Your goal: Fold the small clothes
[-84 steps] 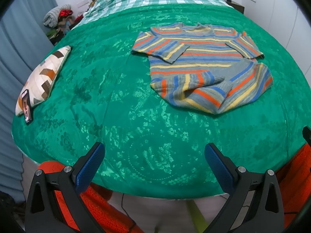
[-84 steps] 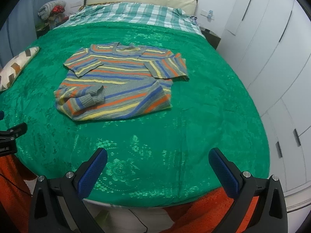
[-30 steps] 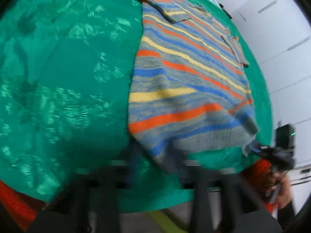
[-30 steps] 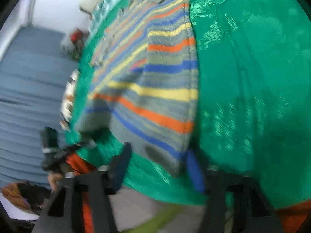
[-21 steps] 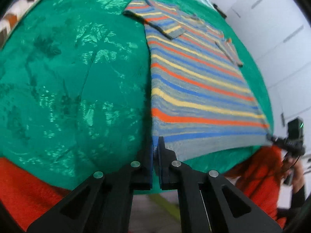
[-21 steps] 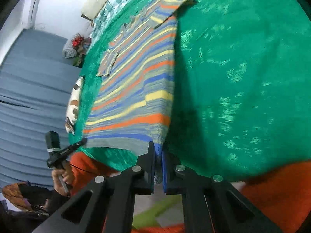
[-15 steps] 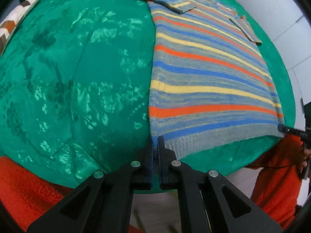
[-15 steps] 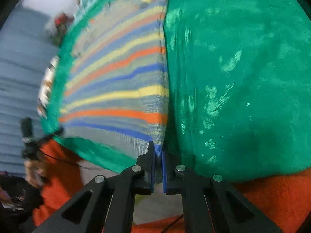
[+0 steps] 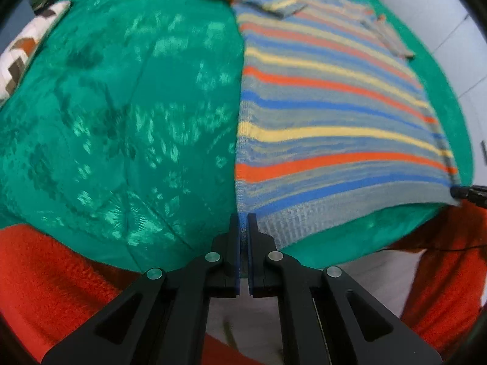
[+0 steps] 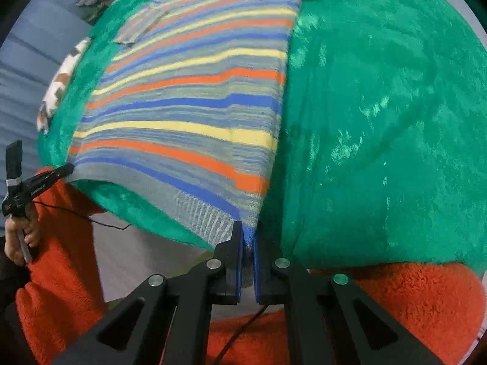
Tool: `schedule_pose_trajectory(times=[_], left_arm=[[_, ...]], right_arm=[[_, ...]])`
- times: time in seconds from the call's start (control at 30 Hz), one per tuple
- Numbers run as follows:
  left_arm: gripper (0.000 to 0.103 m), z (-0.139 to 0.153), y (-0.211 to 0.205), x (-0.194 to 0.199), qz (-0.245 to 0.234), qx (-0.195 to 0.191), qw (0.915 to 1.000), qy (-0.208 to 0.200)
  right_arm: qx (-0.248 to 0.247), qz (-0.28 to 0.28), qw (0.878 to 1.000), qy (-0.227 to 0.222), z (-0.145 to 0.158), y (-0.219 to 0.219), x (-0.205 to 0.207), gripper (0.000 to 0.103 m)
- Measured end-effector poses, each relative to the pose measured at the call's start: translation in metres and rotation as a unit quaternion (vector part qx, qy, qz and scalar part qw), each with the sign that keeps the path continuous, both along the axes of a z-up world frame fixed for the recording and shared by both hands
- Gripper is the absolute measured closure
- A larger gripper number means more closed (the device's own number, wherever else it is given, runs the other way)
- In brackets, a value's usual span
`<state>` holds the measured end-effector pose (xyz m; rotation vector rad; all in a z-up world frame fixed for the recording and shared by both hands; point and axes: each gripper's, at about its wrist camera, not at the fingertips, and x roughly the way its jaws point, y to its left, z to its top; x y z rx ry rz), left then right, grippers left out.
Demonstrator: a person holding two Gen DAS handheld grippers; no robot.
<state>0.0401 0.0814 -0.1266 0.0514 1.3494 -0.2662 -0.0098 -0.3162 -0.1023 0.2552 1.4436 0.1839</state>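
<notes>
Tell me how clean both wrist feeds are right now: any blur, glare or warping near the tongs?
Left wrist: the striped sweater and green bedspread are motion-smeared, with shiny glare patches; the left tongs stay sharp. Right wrist: sharper, with the hem knit readable at the right tongs; sheen streaks the bedspread. Both views bulge with fisheye and darken at the corners.

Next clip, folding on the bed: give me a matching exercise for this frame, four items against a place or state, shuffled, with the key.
Items:
1. left hand-held gripper
2. right hand-held gripper
3. striped sweater
4. patterned cushion

Descriptions:
A. lies flat, sleeves folded in
B. shut on the hem corner beside the wide green spread in its own view
C. near the bed's left edge, apart from the garment
D. shut on the opposite hem corner

Pairs: 1-D, 2-B, 3-A, 4-C
</notes>
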Motion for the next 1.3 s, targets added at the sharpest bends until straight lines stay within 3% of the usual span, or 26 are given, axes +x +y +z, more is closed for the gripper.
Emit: schedule_pose_trajectory(times=[0.13, 0.23, 0.33, 0.4, 0.43, 0.47, 0.6, 0.67, 0.7, 0.8, 0.87, 0.93, 1.0, 1.1, 1.13, 1.17, 1.2, 1.3], left_arm=[[0.102, -0.028, -0.012, 0.016, 0.004, 0.042, 0.999, 0.015], [0.1, -0.028, -0.02, 0.019, -0.002, 0.069, 0.9976, 0.009], [0.096, -0.027, -0.021, 0.021, -0.001, 0.076, 0.9971, 0.008], [0.073, -0.023, -0.017, 0.02, -0.001, 0.076, 0.997, 0.017], [0.039, -0.02, -0.014, 0.017, 0.004, 0.077, 0.9968, 0.022], [0.023, -0.015, -0.007, 0.015, 0.015, 0.078, 0.9966, 0.023], [0.023, 0.022, 0.028, 0.003, 0.063, 0.07, 0.9955, -0.013], [0.023, 0.041, 0.042, 0.003, 0.089, 0.077, 0.9921, -0.043], [0.022, 0.051, 0.049, 0.005, 0.105, 0.081, 0.9894, -0.06], [0.019, 0.071, 0.063, 0.015, 0.145, 0.069, 0.9826, -0.094], [0.018, 0.073, 0.066, 0.017, 0.16, 0.06, 0.9805, -0.097], [0.018, 0.074, 0.069, 0.014, 0.165, 0.046, 0.9809, -0.092], [0.018, 0.07, 0.067, 0.014, 0.166, 0.04, 0.9813, -0.089], [0.018, 0.063, 0.06, 0.002, 0.167, 0.058, 0.9801, -0.09], [0.018, 0.062, 0.061, -0.002, 0.168, 0.065, 0.9798, -0.086], [0.018, 0.061, 0.063, -0.005, 0.171, 0.07, 0.9796, -0.08], [0.018, 0.059, 0.068, -0.006, 0.176, 0.072, 0.9789, -0.075], [0.018, 0.058, 0.077, -0.012, 0.186, 0.069, 0.9774, -0.072]], right_arm=[[-0.006, -0.036, 0.999, 0.03, -0.035, -0.001, 0.014, 0.098], [-0.025, -0.035, 0.999, 0.031, -0.036, 0.004, 0.02, 0.098], [-0.009, -0.055, 0.998, 0.03, -0.034, -0.002, 0.021, 0.096], [0.018, -0.078, 0.996, 0.033, -0.029, -0.013, 0.018, 0.076], [0.026, -0.091, 0.995, 0.033, -0.022, -0.022, 0.015, 0.07], [0.023, -0.095, 0.995, 0.028, -0.015, -0.029, 0.013, 0.064], [-0.074, -0.084, 0.993, -0.031, 0.046, -0.06, 0.016, 0.061], [-0.125, -0.06, 0.987, -0.08, 0.08, -0.068, 0.034, 0.052], [-0.152, -0.036, 0.981, -0.113, 0.098, -0.066, 0.05, 0.044], [-0.177, 0.06, 0.963, -0.195, 0.12, -0.036, 0.107, 0.039], [-0.172, 0.109, 0.955, -0.215, 0.112, -0.013, 0.143, 0.039], [-0.171, 0.161, 0.947, -0.22, 0.086, 0.016, 0.193, 0.04], [-0.196, 0.184, 0.941, -0.205, 0.053, 0.038, 0.232, 0.048], [-0.216, 0.193, 0.936, -0.202, 0.015, 0.045, 0.268, 0.051], [-0.207, 0.178, 0.943, -0.191, 0.004, 0.037, 0.277, 0.057], [-0.188, 0.161, 0.951, -0.187, 0.002, 0.025, 0.276, 0.085], [-0.17, 0.123, 0.959, -0.189, 0.006, 0.011, 0.279, 0.097], [-0.119, -0.008, 0.966, -0.229, 0.039, -0.056, 0.265, 0.097]])
